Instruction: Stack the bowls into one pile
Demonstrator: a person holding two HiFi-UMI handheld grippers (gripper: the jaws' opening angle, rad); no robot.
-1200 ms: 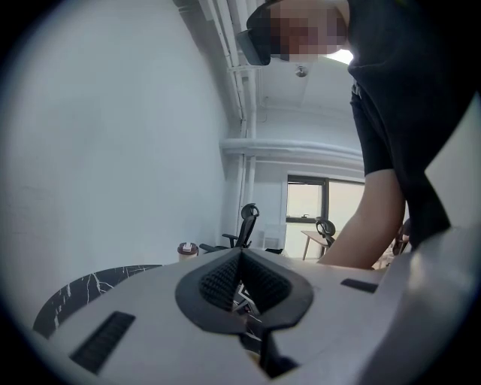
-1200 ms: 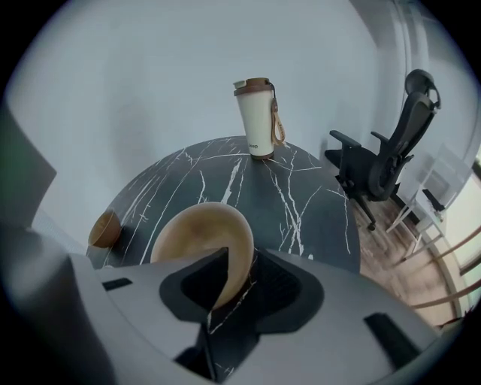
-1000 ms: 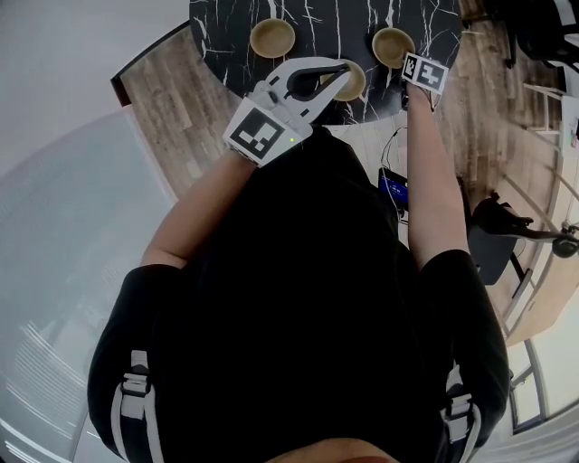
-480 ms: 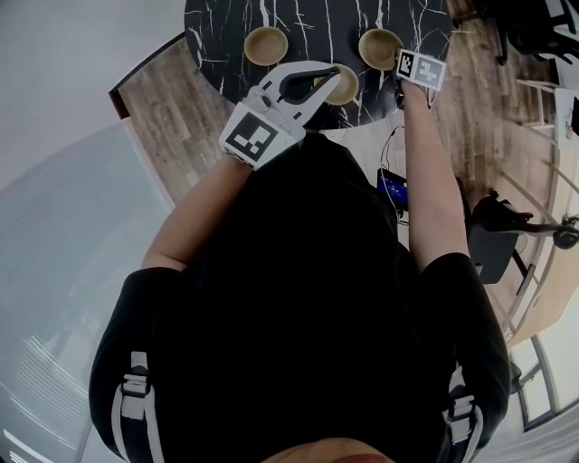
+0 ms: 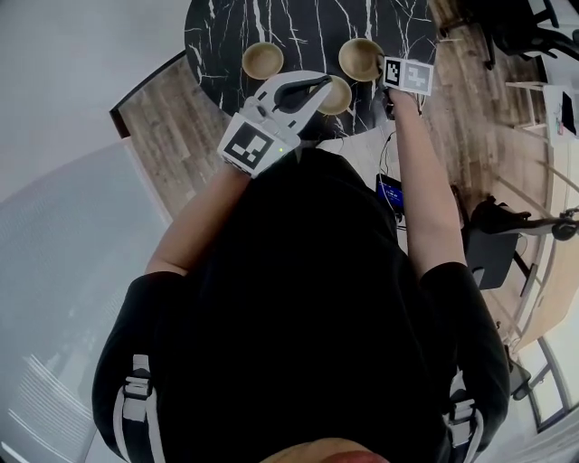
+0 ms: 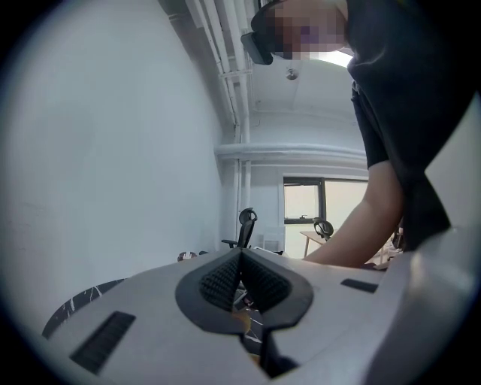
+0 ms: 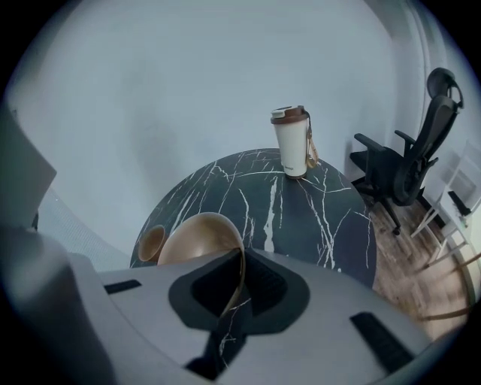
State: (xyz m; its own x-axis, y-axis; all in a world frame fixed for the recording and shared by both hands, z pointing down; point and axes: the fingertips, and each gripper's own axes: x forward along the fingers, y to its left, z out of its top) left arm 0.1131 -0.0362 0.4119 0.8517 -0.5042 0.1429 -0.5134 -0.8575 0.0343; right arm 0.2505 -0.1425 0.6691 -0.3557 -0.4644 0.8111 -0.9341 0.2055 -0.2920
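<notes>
Three tan bowls are at a round black marble table. The left bowl stands alone, also seen as the small bowl at the table's edge. My left gripper partly covers the middle bowl. My right gripper is shut on the rim of the right bowl and holds it tilted above the table. Its rim runs between the jaws of the right gripper, with the bowl just beyond. My left gripper hovers shut and empty over the near table edge, its pads meeting at the left gripper tip.
A white travel cup with a brown lid stands at the far side of the table. A black office chair is on the wooden floor to the right. A device with a blue screen lies below the table's near edge.
The right gripper has risen with the right bowl in it and drifted left, closer to the middle bowl. The left gripper has kept its place.
</notes>
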